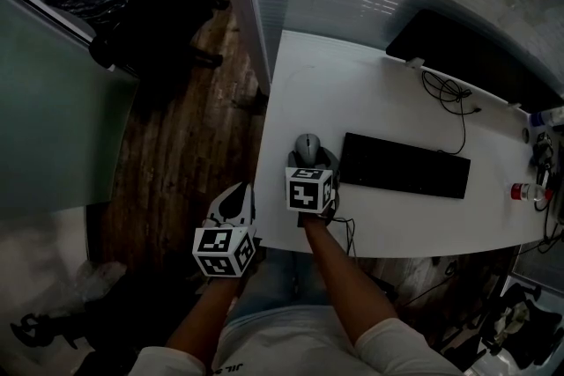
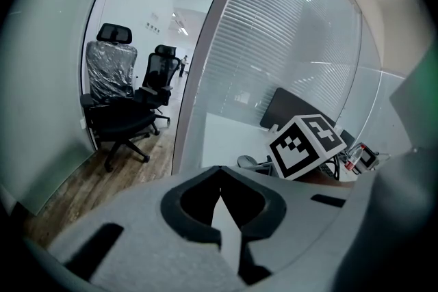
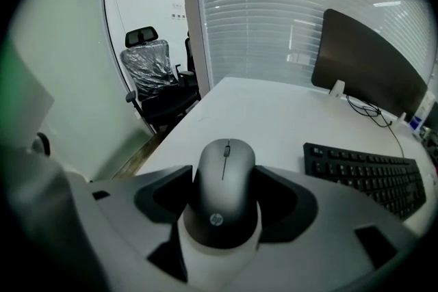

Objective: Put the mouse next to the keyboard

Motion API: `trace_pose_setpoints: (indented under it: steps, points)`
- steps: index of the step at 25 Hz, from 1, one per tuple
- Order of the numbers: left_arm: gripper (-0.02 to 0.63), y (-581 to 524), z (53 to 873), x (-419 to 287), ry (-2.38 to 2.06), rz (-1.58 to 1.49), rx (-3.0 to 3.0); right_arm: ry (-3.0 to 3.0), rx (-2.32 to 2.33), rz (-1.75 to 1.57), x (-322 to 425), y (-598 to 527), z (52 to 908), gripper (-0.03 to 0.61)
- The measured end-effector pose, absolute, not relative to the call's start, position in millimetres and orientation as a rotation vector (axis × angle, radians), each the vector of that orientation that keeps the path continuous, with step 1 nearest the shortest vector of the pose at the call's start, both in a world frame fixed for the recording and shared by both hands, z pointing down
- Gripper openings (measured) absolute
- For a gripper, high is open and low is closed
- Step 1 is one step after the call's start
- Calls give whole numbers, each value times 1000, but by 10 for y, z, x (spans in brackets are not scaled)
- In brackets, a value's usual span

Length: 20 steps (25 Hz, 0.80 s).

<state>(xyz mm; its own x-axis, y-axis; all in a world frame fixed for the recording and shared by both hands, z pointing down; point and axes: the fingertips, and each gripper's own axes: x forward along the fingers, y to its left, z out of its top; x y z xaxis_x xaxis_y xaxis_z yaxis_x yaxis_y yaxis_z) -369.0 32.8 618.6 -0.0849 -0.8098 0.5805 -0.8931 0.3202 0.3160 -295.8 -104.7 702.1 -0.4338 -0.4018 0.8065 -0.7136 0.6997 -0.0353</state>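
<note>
A grey mouse [image 1: 307, 147] [image 3: 224, 195] lies on the white table [image 1: 352, 75], just left of the black keyboard [image 1: 404, 165] [image 3: 369, 174]. My right gripper [image 1: 310, 161] [image 3: 224, 182] reaches over the table's near edge, and its dark pads press on both flanks of the mouse. The mouse's front half sticks out past the jaws. My left gripper [image 1: 236, 202] [image 2: 219, 191] hangs to the left of the table over the wooden floor, its jaws closed together with nothing between them.
A dark monitor [image 1: 467, 57] [image 3: 369, 51] stands at the table's far edge, with cables [image 1: 449, 92] trailing toward the keyboard. A bottle with a red cap [image 1: 529, 191] lies at the right end. A glass partition and black office chairs [image 2: 123, 99] stand to the left.
</note>
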Motion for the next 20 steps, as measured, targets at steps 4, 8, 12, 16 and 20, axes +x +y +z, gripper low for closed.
trace_pose_setpoints:
  steps: [4,8,12,16,20]
  points:
    - [2,311,6150,-3670,-1903,159,1514,-2093,837,483,-2961,-1010,6888,291]
    - [2,277,6087,-3665,-1910,161,1526,-2138,828,481,-2974,-1003,6638,291]
    - [2,227,6028,-3590,-1903,169,1550,-2191,822,440,-2893,-974,6334,291]
    - [2,155,5902,-3423,-1888,178,1597,-2211,808,422,-2690,-899,6089,291]
    - [2,108,5774,-3168,-1860,198,1660,-2214,825,403,-2409,-826,5911,291]
